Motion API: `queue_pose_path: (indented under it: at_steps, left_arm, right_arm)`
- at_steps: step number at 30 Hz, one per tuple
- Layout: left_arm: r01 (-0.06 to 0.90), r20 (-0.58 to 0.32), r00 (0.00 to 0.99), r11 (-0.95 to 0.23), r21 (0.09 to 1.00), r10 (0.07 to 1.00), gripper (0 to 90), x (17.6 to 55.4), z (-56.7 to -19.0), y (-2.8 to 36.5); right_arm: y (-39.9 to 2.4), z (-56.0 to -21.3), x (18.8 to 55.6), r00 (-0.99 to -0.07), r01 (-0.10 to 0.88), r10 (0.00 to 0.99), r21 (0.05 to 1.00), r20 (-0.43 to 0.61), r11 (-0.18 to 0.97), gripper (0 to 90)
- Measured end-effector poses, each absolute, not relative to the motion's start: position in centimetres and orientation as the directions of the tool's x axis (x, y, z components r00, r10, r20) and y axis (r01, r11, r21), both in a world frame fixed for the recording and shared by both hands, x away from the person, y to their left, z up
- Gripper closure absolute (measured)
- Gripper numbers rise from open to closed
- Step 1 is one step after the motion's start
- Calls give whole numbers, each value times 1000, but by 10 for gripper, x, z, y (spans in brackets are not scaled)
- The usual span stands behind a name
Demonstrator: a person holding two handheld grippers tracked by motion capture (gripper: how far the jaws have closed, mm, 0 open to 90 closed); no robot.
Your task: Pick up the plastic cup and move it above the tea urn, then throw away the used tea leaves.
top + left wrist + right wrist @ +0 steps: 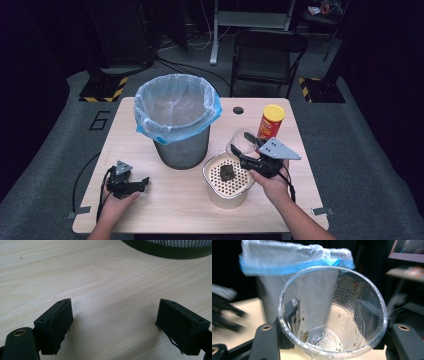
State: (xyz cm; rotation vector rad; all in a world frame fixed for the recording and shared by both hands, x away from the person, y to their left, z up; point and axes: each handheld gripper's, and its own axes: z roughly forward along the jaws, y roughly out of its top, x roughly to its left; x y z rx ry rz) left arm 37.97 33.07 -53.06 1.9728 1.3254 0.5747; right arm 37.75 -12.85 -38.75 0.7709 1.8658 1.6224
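Note:
My right gripper [248, 152] is shut on a clear plastic cup [243, 141], held just above the far rim of a cream container [215, 196] with a perforated insert. A dark lump [227, 172] lies on that insert. In the right gripper view the cup [332, 315] is tilted with its mouth toward the camera, brown specks and drops inside, and the fingers [265, 340] clamp its sides. My left gripper [142, 182] rests at the table's front left, open, with bare wood between its pads [58, 322].
A mesh waste bin [181, 150] lined with a blue-edged clear bag [175, 107] stands at the table's middle back. A yellow-lidded red can [271, 122] stands right of the cup. The wooden table [165, 212] has a cable hole [238, 110]. A folding chair [267, 55] stands beyond.

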Motion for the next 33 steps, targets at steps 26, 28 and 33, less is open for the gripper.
queue_pose_path:
  at_steps: [26,28,33]
  left_arm:
    - [620,-7,385,-253,743,923,133,379,-530,331]
    - [620,-7,385,-253,743,923,133,380,-530,331]
    - [620,-10,385,-251,743,923,132,380,-531,330]
  right_arm:
    - [-127,-335,383,-758,205,645,974,96,96,370]
    - [-126,-319,385,-759,192,646,975,76,111,371]
    - [-127,-304,393,-759,199,645,974,86,104,371]
